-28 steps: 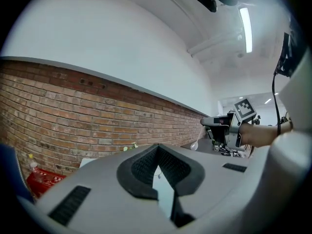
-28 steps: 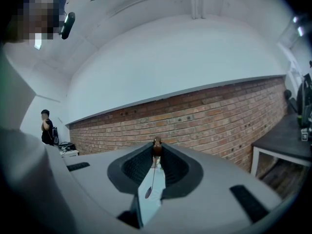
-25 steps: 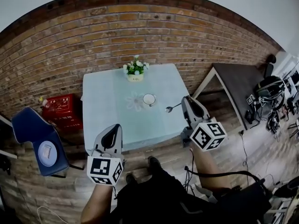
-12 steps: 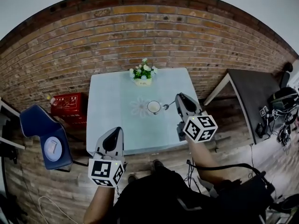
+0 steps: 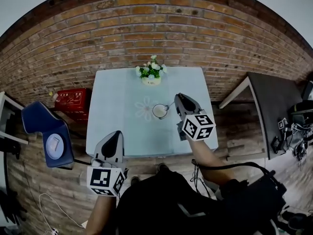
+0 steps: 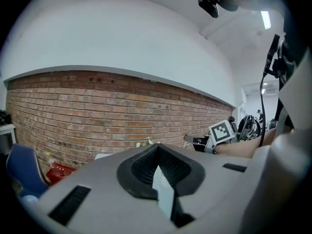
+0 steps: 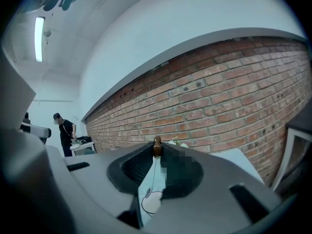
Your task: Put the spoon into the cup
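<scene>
Just to the right of the cup (image 5: 159, 111), the right hand-held gripper (image 5: 175, 101) is pinching the spoon (image 5: 169, 105) by the end of its handle. This is letting the bowl reach out ahead of the jaws to the cup's rim, ready, I judge, to be lowered inside. Well apart from the cup, toward the near left corner of the surface (image 5: 117, 124), the left hand-held gripper (image 5: 114, 136) is idling with its jaws closed on nothing, since the cup is standing steady unaided.
</scene>
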Action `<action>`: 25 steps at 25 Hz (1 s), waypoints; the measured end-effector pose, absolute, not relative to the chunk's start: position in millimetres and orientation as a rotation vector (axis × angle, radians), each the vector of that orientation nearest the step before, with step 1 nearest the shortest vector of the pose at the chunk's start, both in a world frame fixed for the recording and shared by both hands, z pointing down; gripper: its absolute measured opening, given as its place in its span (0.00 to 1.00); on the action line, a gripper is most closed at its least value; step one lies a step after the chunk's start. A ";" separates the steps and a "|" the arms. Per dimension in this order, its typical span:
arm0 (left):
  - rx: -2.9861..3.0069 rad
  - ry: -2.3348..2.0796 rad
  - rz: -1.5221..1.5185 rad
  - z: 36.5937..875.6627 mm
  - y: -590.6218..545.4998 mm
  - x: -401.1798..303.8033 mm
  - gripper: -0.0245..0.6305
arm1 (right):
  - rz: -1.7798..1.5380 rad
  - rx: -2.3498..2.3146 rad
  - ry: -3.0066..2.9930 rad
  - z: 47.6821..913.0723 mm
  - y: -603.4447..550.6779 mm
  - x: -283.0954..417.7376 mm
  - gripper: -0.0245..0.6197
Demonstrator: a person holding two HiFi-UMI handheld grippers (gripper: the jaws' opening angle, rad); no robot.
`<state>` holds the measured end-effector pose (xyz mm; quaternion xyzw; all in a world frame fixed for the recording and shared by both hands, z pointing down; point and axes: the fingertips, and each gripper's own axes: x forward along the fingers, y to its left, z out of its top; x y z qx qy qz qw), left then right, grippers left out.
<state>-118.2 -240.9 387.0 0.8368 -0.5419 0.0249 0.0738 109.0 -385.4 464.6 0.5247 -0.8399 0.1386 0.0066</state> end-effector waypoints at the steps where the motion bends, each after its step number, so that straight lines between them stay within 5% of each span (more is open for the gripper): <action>1: 2.495 -1.632 0.088 389.4 -240.8 -117.8 0.05 | 0.437 1.629 -2.631 470.2 -389.5 107.4 0.13; 25: 2.306 -1.867 0.191 404.2 -235.6 -133.5 0.05 | 0.536 1.502 -2.487 607.6 -425.0 72.4 0.13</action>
